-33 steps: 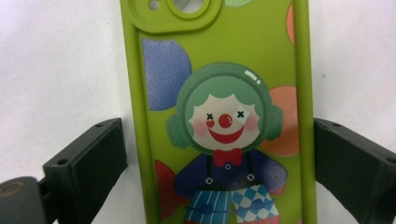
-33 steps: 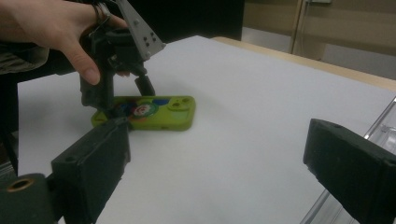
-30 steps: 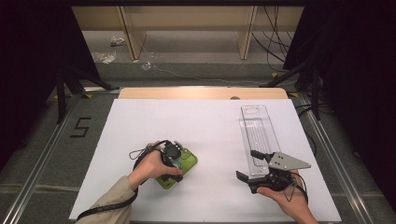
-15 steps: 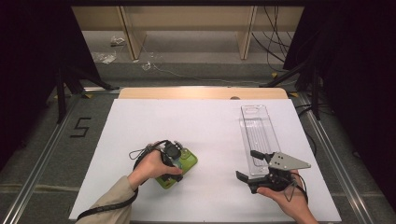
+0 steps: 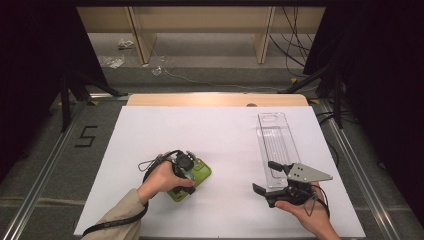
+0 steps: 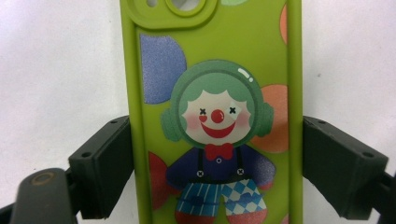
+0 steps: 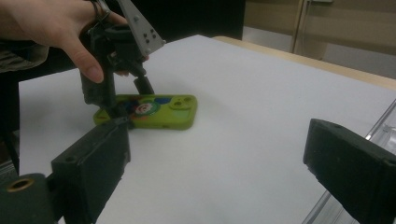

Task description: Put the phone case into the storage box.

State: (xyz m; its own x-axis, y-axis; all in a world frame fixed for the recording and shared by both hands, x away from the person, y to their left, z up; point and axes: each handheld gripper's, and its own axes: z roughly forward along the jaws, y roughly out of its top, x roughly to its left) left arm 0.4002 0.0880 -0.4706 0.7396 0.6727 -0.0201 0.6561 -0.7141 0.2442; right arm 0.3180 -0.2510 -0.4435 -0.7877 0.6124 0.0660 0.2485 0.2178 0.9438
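Note:
A lime-green phone case [image 5: 199, 174] printed with a clown lies flat on the white table sheet [image 5: 210, 135], left of centre. A hand holds my left gripper [image 5: 185, 172] straight down over it. In the left gripper view the case [image 6: 215, 70] runs up between the two black jaws, and each jaw touches one long side. From the right gripper view, that left gripper [image 7: 116, 109] stands on the case [image 7: 168, 109]. My right gripper [image 5: 262, 176] rests open and empty at the front right, its jaws wide apart [image 7: 219, 172].
A long clear plastic tray [image 5: 277, 140] lies lengthwise on the right, its near end beside my right gripper. The tray's edge [image 7: 383, 126] shows in the right gripper view. A wooden table edge [image 5: 215, 99] runs along the back.

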